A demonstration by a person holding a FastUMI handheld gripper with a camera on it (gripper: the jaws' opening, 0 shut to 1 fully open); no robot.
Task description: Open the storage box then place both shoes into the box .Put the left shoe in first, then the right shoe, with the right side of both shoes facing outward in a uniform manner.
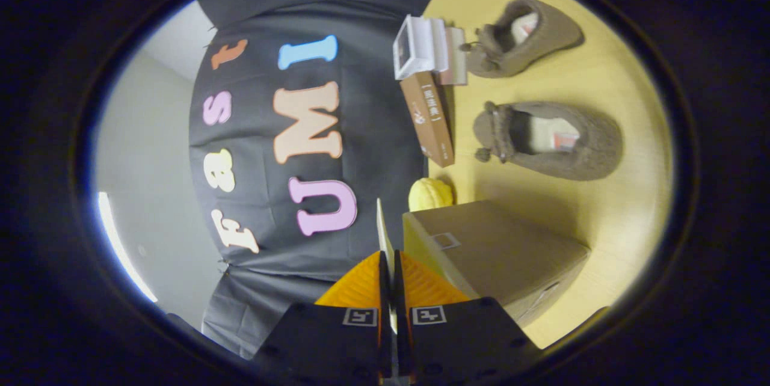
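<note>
The tool sits with its two fingers pressed together on a thin pale panel, which looks like the lid flap of the grey-brown cardboard storage box; the flap stands edge-on between the fingers, just beside the box's near wall. The box rests on the pale yellow wooden desk, and its board should be light and stiff, so the flap will likely swing on its crease with little force if gripped near its free edge. Just beyond the box lies a small yellow rounded object, then a brown book-like carton and a white plastic holder against the dark cloth wall. Further right lie two grey-brown fuzzy slippers with pompoms: the nearer slipper and the farther slipper. Both are soft, light and floppy, best pinched at the collar edge. Their long axes run roughly parallel, pompom ends toward the wall; which is left cannot be told.
</note>
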